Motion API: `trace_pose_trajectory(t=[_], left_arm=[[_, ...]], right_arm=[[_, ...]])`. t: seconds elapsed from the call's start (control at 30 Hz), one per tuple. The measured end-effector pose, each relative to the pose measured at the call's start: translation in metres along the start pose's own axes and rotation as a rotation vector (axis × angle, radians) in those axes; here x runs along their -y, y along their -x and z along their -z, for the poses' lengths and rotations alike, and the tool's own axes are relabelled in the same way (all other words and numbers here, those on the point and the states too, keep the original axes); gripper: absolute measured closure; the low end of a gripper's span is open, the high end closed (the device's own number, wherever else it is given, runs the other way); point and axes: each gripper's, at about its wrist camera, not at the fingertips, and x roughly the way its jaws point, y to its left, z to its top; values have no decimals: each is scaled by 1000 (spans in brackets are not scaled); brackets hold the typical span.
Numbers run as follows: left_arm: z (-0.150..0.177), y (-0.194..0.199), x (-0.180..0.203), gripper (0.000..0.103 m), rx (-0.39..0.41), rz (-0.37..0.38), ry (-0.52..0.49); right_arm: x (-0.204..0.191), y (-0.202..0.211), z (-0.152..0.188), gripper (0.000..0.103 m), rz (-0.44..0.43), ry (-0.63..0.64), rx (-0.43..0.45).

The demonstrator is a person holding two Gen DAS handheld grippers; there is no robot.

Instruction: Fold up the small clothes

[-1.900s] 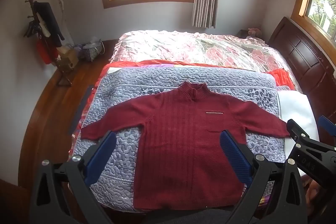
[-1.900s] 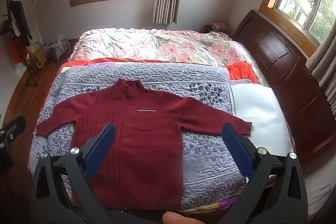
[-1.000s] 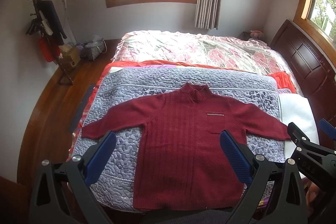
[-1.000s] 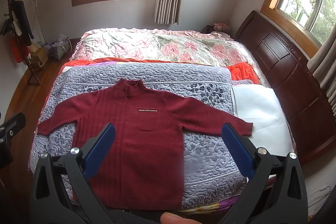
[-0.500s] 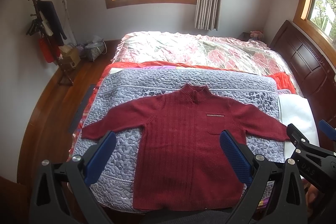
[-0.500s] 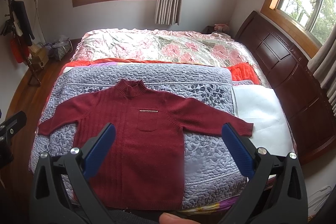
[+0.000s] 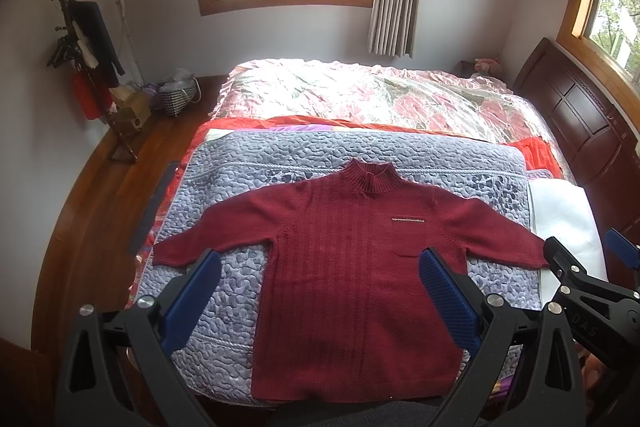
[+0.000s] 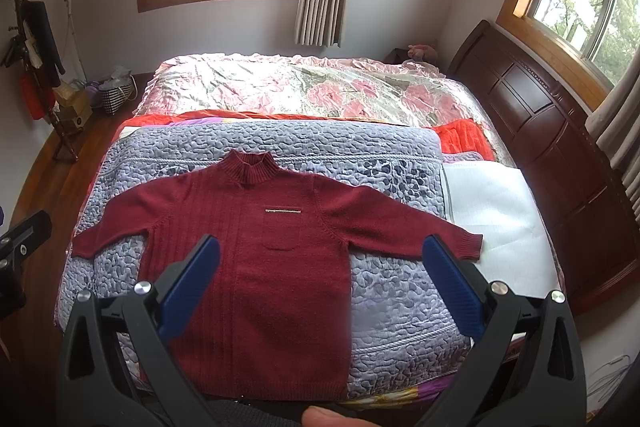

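Dark red knitted sweater with high collar [image 7: 352, 267] lies flat, sleeves spread, centre frame on lilac quilted blanket [image 7: 248, 163]; left gripper [image 7: 320, 291] and right gripper [image 8: 320, 277] hover at lower frame, jaws wide apart, gripping nothing, clear of the garment

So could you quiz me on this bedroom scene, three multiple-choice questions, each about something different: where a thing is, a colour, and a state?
1. Where does the sweater lie?
A. on the grey-blue quilted blanket
B. on the wooden floor
C. on the coat stand

2. What colour is the sweater?
A. white
B. dark red
C. green

3. How are the sweater's sleeves?
A. folded across the chest
B. rolled up
C. spread out to both sides

Answers: 1 A, the quilted blanket shows all around it. 2 B, the knit is dark red throughout. 3 C, both sleeves lie flat and outstretched; the left hand-held gripper and the right hand-held gripper hover open above it.
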Motion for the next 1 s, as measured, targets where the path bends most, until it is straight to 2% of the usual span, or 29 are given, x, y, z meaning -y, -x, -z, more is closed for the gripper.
trace_pose_trajectory(t=[0.73, 0.87, 1.0], left_arm=[[2, -5, 1, 4, -17, 17, -2], [2, -5, -5, 4, -28, 69, 20], [5, -6, -3, 4, -32, 75, 10]], right_arm=[[3, -4, 1, 3, -2, -9, -7], [4, -4, 2, 3, -2, -13, -9], [5, -7, 2, 3, 0, -17, -10]])
